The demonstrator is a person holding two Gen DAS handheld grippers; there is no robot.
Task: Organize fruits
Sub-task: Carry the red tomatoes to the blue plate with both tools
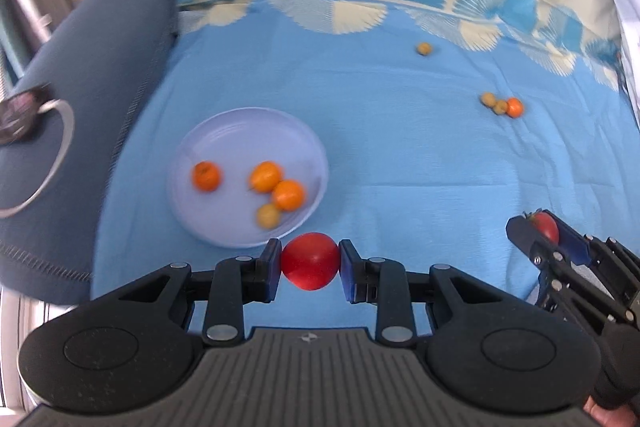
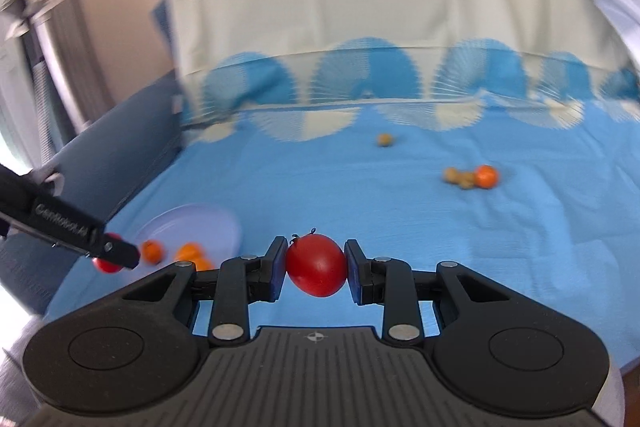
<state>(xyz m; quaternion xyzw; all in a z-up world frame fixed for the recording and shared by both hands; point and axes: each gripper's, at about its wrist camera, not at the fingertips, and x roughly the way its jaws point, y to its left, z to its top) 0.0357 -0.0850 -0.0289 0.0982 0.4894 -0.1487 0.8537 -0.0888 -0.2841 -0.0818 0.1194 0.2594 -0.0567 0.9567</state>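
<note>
My left gripper [image 1: 310,261] is shut on a red tomato [image 1: 310,263], held just above the near rim of a pale lilac plate [image 1: 224,131]. That plate holds three orange fruits [image 1: 206,176] and a small yellow-brown one [image 1: 267,215]. My right gripper [image 2: 316,265] is shut on a second red tomato [image 2: 316,265] with a stem; this gripper [image 1: 540,233] shows at the right edge of the left wrist view. In the right wrist view the left gripper [image 2: 110,259] hangs over the plate [image 2: 208,223]. Loose on the blue cloth lie one orange fruit [image 1: 515,107] and small brown fruits [image 1: 493,103], plus a lone one [image 1: 424,48].
A blue sheet [image 1: 400,167] with a fan-pattern border covers a sofa seat. A dark blue armrest [image 1: 88,107] rises left of the plate. A cream-covered backrest [image 2: 360,7] stands behind. A person's hand [image 1: 604,417] shows at the bottom right corner.
</note>
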